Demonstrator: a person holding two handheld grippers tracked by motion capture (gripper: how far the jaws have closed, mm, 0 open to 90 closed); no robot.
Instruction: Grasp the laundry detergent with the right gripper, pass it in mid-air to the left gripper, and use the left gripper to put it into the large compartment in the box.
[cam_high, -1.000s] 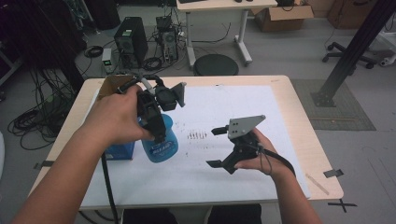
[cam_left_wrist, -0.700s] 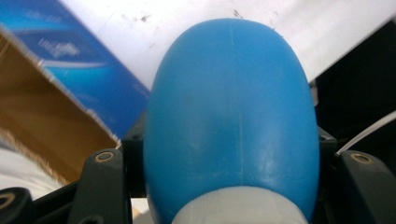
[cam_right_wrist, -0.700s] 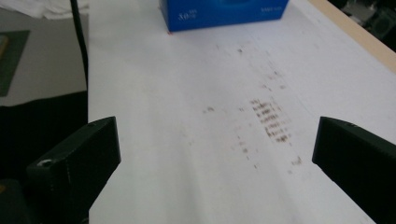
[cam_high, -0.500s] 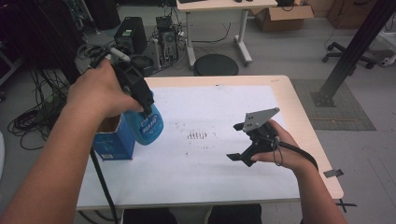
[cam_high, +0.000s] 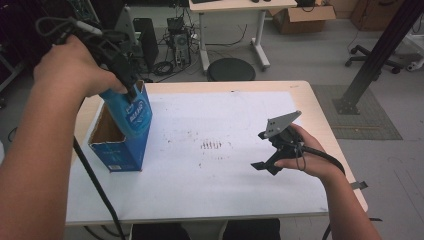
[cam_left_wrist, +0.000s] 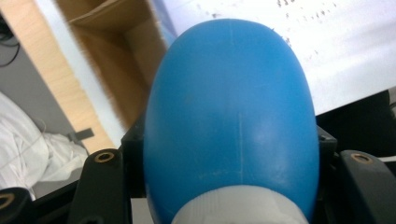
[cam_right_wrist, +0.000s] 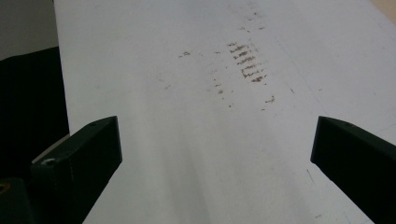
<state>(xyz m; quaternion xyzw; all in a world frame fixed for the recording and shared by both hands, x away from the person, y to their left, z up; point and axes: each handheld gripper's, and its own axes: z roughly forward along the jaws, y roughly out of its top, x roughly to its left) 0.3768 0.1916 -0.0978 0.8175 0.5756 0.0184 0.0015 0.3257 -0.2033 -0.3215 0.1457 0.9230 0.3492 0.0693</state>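
1. Jaws of the left gripper (cam_high: 125, 75) were clenched on 1 blue bottle (cam_high: 129, 112), held tilted above 1 open blue box (cam_high: 117, 147) at the left of the high view.
2. Jaws of the right gripper (cam_high: 267, 155) stood wide apart and held nothing, low at the right of that frame.
3. Between box and right gripper, 1 white sheet (cam_high: 220, 165) lay bare except for brown specks (cam_high: 212, 145), leaving open room toward the table's (cam_high: 320, 110) right edge.
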